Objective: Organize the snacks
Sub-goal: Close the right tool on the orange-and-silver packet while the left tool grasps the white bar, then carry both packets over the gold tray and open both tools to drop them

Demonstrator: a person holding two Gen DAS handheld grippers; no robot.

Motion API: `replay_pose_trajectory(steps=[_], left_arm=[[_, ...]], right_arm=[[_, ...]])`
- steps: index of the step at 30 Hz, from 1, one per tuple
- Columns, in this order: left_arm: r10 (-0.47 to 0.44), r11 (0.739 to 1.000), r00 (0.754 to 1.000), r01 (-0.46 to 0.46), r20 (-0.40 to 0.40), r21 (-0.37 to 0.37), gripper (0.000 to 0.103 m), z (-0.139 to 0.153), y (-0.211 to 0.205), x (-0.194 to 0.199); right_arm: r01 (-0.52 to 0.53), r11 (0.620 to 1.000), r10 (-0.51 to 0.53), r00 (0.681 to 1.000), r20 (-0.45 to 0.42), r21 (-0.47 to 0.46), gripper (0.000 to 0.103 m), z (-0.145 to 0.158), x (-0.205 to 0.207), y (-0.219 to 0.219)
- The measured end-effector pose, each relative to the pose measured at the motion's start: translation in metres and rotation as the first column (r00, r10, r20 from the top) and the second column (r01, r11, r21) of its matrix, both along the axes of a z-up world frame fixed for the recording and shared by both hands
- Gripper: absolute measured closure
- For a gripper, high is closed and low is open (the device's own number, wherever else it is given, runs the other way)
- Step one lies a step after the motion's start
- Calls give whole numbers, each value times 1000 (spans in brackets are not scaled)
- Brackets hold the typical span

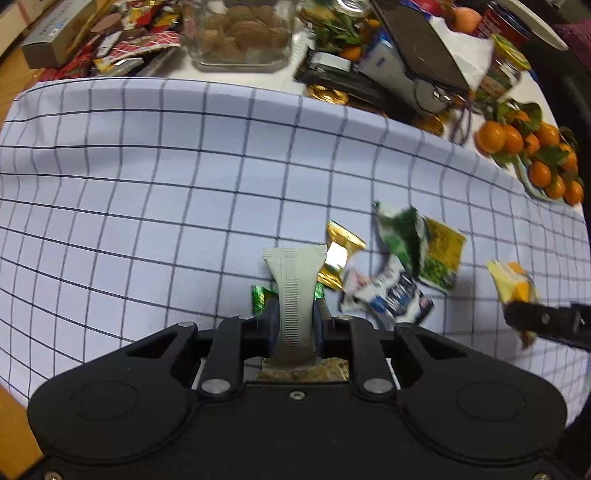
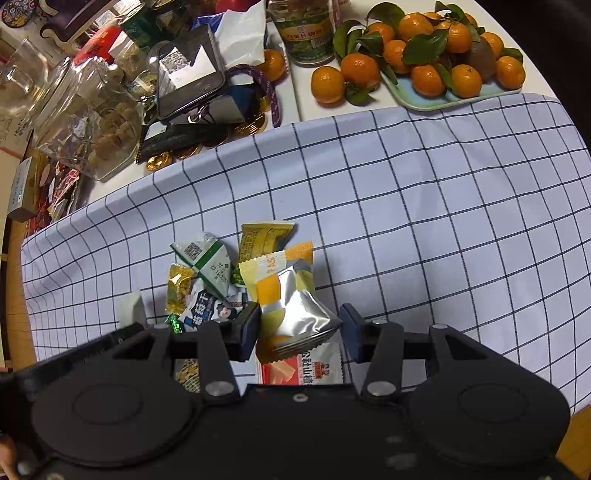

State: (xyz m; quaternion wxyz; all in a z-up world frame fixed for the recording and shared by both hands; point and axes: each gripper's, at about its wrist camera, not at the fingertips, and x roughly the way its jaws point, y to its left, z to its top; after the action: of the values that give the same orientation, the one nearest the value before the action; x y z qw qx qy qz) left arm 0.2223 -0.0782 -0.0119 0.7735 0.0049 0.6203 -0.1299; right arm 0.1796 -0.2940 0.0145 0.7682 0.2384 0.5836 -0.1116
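My left gripper [image 1: 295, 314] is shut on a pale grey snack packet [image 1: 295, 273] with a ribbed seam, which stands up between the pads above the checked cloth [image 1: 147, 184]. My right gripper [image 2: 299, 328] is shut on a yellow, orange and silver packet [image 2: 291, 306]; the left wrist view shows the same packet [image 1: 513, 284] at the right edge. A loose pile lies between them: a gold candy [image 2: 177, 288], a green-and-white packet [image 2: 207, 258], a blue-and-white packet [image 2: 210, 314] and a yellow printed packet [image 2: 262, 236]. A red-and-white packet [image 2: 306, 365] lies under the right gripper.
Behind the cloth stand a glass jar of walnuts [image 1: 240, 33], a phone [image 2: 188, 70], gold foil coins [image 1: 328, 94] and red wrappers [image 1: 140, 40]. Tangerines fill a pale tray [image 2: 436, 101] at the back right. A small green foil candy [image 1: 260, 297] lies by my left fingers.
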Motion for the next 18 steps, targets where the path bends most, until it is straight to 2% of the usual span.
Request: replay_pose_trajectory(steps=[5,9,18], left_arm=[[-10,999,1000,9,20,37,78,2,-3,-2],[-3,1000,1000,2,30,28,78,6,2,-2],[0,994,990,-16,141,108,78,16,15,-7]], right_arm=[[-28,999,28,1000,3,-16,54,0,1,6],[-30,999,30,1000,1,-31,54,-1,2,4],[-19,993,22,1000,22,-114,54,-1,-4,1]])
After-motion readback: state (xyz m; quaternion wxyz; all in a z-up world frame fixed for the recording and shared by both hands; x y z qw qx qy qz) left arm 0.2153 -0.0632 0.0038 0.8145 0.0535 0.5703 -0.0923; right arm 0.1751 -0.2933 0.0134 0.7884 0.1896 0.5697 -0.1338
